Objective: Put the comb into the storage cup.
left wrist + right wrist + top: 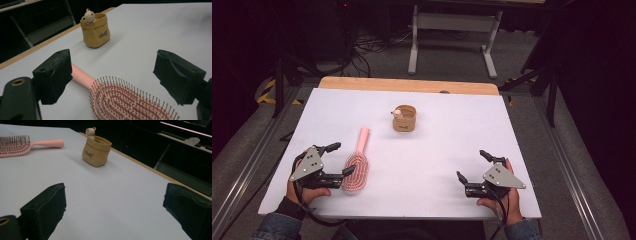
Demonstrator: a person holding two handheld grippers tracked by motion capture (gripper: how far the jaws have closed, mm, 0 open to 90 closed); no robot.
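A pink hairbrush (357, 162) lies bristles up on the white table (427, 165), handle pointing away from me. My left gripper (340, 159) stands open at the brush's head, one jaw on each side of it, the pads clear of it. Seen from the left gripper view, the brush head (125, 100) lies low between the jaws. A small tan pot (404, 119) with a little bear figure on its rim stands at the table's middle back. My right gripper (472, 165) rests open near the front right, nothing between its jaws; its view has the pot (96, 151) and brush (22, 143) farther off.
The table's wooden far edge (407, 85) borders dark floor with cables and a white desk frame (452, 30). Metal rails run along both sides of the table.
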